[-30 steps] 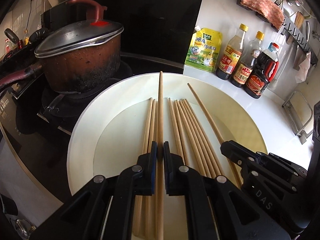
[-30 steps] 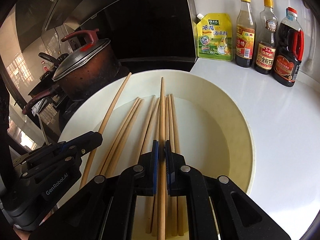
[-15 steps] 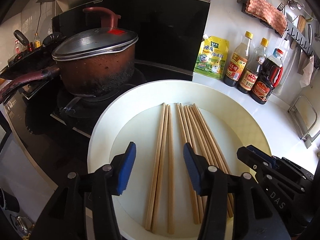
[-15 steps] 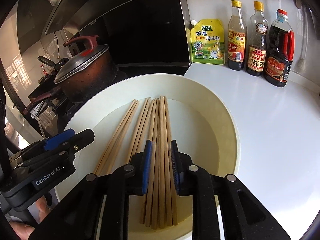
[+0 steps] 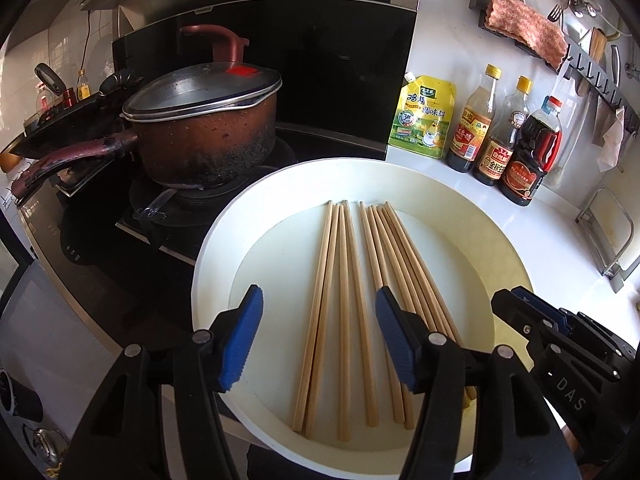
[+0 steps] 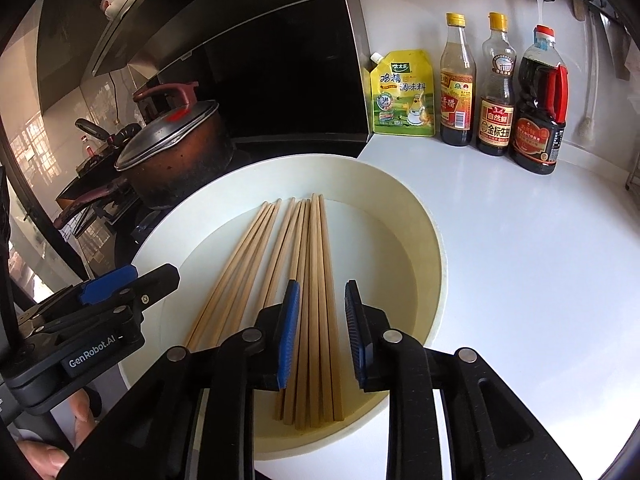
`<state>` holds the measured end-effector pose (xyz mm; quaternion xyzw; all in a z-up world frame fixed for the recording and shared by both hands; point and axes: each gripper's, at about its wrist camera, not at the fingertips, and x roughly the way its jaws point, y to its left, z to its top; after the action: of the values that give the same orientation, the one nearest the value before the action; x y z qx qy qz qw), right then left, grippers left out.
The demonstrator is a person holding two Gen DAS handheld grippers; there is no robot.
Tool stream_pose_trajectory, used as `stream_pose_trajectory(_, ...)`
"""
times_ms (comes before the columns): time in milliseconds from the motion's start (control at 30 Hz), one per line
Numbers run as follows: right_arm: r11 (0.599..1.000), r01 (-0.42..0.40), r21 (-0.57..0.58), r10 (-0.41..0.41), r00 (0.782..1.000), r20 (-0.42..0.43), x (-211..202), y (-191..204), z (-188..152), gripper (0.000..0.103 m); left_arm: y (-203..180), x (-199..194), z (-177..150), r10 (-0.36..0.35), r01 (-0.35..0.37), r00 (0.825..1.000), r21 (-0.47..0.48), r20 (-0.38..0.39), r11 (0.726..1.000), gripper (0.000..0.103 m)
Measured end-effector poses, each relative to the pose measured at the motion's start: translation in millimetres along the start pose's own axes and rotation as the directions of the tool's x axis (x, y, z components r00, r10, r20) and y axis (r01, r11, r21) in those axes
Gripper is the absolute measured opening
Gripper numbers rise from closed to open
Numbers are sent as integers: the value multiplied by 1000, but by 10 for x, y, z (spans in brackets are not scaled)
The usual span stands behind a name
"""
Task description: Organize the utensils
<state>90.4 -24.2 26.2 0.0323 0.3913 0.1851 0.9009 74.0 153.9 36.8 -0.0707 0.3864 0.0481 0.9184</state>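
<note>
1. Left wrist view: the round white shallow basin [image 5: 216, 248] at frame centre holds the wooden chopsticks [image 5: 352, 304] in two loose bundles; the left gripper [image 5: 318, 340] hovers at lower centre, released, jaws wide.
2. Right wrist view: the right gripper [image 6: 322, 332] at lower centre is unclenched, straddling the right-hand bundle, gripping nothing.

wooden chopsticks [image 5: 352, 300] lying flat, roughly parallel (two loose bunches) inside white bowl [image 5: 208, 264].
</note>
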Motion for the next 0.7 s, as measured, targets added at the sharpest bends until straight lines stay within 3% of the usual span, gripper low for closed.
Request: stream_pose_trajectory(700,998,65,-9,-65,997,42,-223,-71,-122,46,-46,-190,-68,26,-26,999,-2,32,1000,93)
